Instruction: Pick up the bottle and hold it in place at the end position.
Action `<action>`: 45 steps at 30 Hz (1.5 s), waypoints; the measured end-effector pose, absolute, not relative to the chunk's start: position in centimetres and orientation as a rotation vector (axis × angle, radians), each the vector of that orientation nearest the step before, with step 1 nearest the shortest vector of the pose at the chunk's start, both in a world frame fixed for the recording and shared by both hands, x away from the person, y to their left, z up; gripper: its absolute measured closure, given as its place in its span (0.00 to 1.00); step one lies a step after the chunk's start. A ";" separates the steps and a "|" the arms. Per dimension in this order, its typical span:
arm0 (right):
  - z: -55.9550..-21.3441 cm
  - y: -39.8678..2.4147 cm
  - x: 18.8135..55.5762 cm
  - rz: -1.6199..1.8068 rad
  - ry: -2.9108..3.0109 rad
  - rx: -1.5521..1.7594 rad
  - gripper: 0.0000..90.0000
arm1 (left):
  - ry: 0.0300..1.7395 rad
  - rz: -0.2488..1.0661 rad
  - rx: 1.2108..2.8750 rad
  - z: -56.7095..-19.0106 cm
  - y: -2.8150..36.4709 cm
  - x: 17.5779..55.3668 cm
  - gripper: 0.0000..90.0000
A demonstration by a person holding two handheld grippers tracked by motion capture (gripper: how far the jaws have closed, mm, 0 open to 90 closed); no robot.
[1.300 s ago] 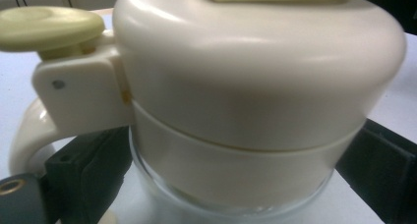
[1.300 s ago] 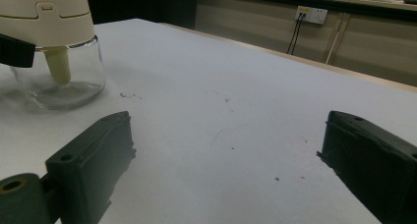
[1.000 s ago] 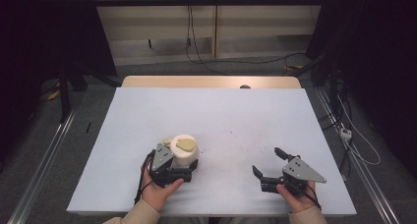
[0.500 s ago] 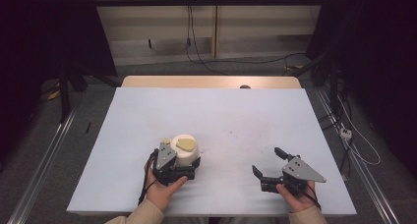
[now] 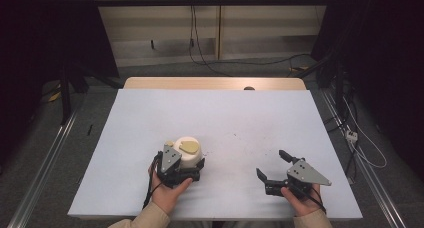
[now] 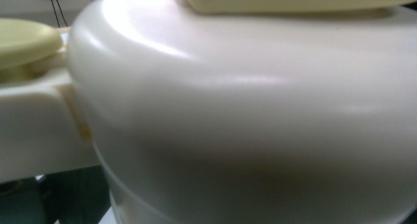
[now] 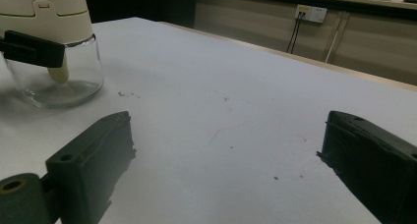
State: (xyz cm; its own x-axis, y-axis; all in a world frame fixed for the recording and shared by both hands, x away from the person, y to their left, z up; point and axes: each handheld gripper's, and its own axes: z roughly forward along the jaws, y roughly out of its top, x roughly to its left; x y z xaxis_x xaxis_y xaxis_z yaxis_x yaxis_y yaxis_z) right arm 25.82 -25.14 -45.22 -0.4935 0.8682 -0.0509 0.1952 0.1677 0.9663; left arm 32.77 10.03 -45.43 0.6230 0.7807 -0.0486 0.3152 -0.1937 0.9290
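1. Cream-lidded glass jar (image 5: 188, 152) sits near-left on the white table (image 5: 250, 118) in the high view; we see the left gripper (image 5: 176, 169) clamped around it, upright. Right gripper (image 5: 274, 169) is well apart to the right, released.
2. Left gripper view: jar lid (image 6: 246, 111) right up against the camera.
3. Right gripper view: jar (image 7: 49, 52) lies far-left of our spread jaws.
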 end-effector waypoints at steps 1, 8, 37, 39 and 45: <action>-45.2 -25.1 25.8 1.358 1.814 1.008 0.05 | 0.891 0.544 1.775 -45.4 10.0 32.8 0.05; -45.2 -25.2 25.8 1.359 1.813 1.005 0.05 | 0.884 0.536 1.761 -45.4 10.2 33.0 0.05; -45.2 -25.3 25.8 1.361 1.809 1.003 0.05 | 0.825 0.473 1.737 -43.7 9.8 34.6 0.06; -45.2 -25.3 25.8 1.361 1.809 1.002 0.05 | 0.823 0.469 1.743 -43.6 9.7 34.7 0.06; -45.1 -25.3 25.8 1.361 1.806 1.002 0.05 | 0.807 0.454 1.744 -43.2 9.5 35.1 0.06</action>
